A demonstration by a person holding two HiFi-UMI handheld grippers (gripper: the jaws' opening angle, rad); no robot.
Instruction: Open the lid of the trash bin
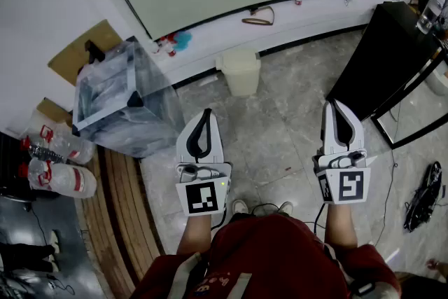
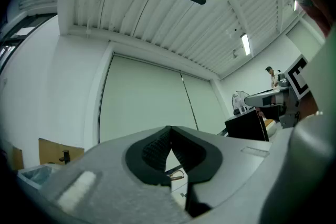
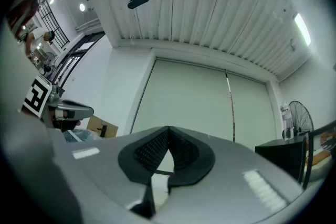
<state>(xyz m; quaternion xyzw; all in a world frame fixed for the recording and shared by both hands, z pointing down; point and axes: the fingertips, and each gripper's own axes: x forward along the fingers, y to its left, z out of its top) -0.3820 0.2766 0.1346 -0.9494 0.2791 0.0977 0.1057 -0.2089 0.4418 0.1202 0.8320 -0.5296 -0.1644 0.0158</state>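
A small cream trash bin (image 1: 240, 71) with its lid down stands on the grey floor against the far wall. My left gripper (image 1: 206, 111) is held above the floor, short of the bin and slightly to its left, pointing toward it. Its jaws are shut with nothing between them, and the tips meet in the left gripper view (image 2: 169, 132). My right gripper (image 1: 334, 103) hangs farther right, well clear of the bin, also shut and empty (image 3: 168, 130). Both gripper views look up at the wall and ceiling; the bin does not show clearly in them.
A large clear plastic-lined container (image 1: 119, 98) stands to the left, with water bottles (image 1: 59, 178) and cardboard (image 1: 80, 49) beside it. A black cabinet (image 1: 381, 56) is at the right, and dark cables (image 1: 423, 196) lie on the floor. The person's shoes (image 1: 240, 206) are below the grippers.
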